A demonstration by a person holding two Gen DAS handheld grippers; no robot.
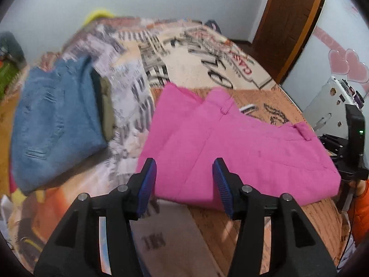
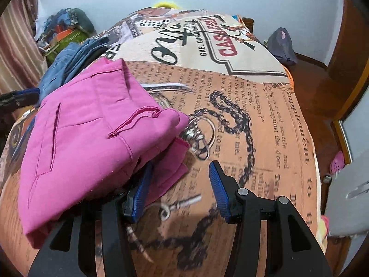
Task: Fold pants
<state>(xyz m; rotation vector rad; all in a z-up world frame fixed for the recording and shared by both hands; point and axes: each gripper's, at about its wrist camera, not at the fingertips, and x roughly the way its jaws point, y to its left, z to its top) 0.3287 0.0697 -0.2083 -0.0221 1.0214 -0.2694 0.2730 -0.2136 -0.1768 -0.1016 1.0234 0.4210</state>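
Observation:
Pink pants [image 1: 219, 143] lie folded into a compact bundle on the printed bed cover [image 1: 203, 69]. My left gripper [image 1: 184, 180] is open and empty, just in front of the near edge of the bundle. In the right wrist view the pink pants [image 2: 87, 133] sit at the left, waistband side up with a pocket slit showing. My right gripper [image 2: 178, 184] is open; its left finger [image 2: 140, 194] lies against or slightly under the bundle's corner, and nothing is held between the fingers.
Folded blue jeans [image 1: 57, 120] with a dark olive garment [image 1: 107, 110] lie to the left of the pink pants. The bed's right edge drops to a wooden floor [image 2: 311, 87]. A wooden door [image 1: 288, 23] stands at the right.

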